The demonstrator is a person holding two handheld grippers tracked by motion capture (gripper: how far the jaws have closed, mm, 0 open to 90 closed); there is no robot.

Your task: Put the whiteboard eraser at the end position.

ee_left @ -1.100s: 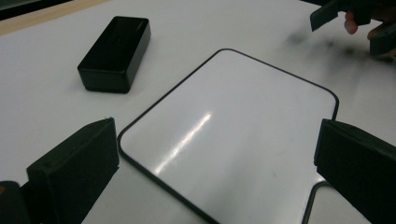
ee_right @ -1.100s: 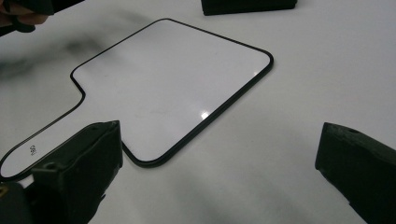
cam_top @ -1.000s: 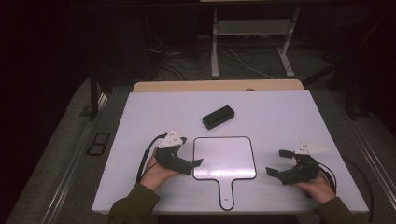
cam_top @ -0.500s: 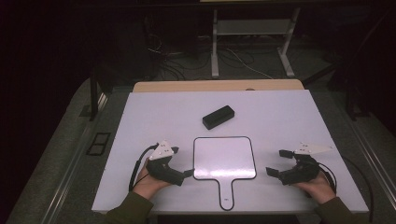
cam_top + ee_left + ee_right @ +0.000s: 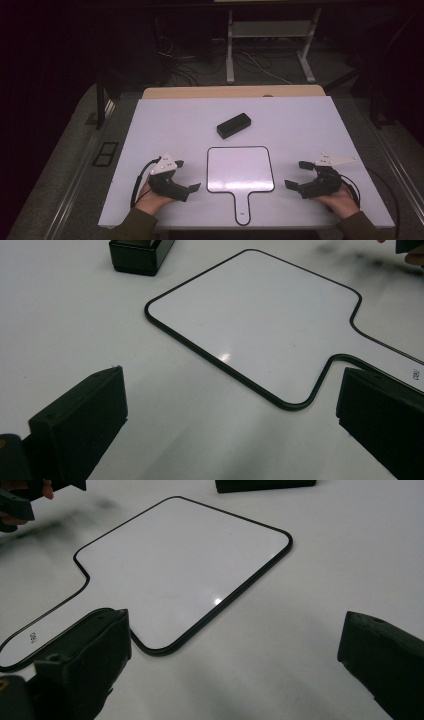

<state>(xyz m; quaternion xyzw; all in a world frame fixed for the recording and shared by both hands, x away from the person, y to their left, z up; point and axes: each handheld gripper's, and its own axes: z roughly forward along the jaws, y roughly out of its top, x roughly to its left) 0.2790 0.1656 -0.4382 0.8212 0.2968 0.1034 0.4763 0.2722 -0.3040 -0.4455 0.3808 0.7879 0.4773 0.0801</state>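
A paddle-shaped whiteboard (image 5: 240,169) with a thin black rim lies flat at the front middle of the white table (image 5: 165,125), its handle (image 5: 242,207) pointing at the near edge. A black eraser block (image 5: 234,125) rests just beyond it. My left gripper (image 5: 186,175) sits left of the board, open and holding nothing. My right gripper (image 5: 296,174) sits right of the board, also open and holding nothing. The left gripper view shows the board (image 5: 260,315) ahead between wide jaws, and the eraser (image 5: 140,252) at the top. The right gripper view shows the board (image 5: 180,565) and the eraser (image 5: 265,485).
A wooden strip (image 5: 232,92) borders the table's far edge. Beyond it are a dark floor with cables (image 5: 250,62) and a metal stand (image 5: 270,30). Black cables loop from each gripper, one at the left (image 5: 137,182) and one at the right (image 5: 380,185).
My left gripper has drawn back from the board's left edge toward the near left of the table. The right gripper, the board and the eraser have stayed put.
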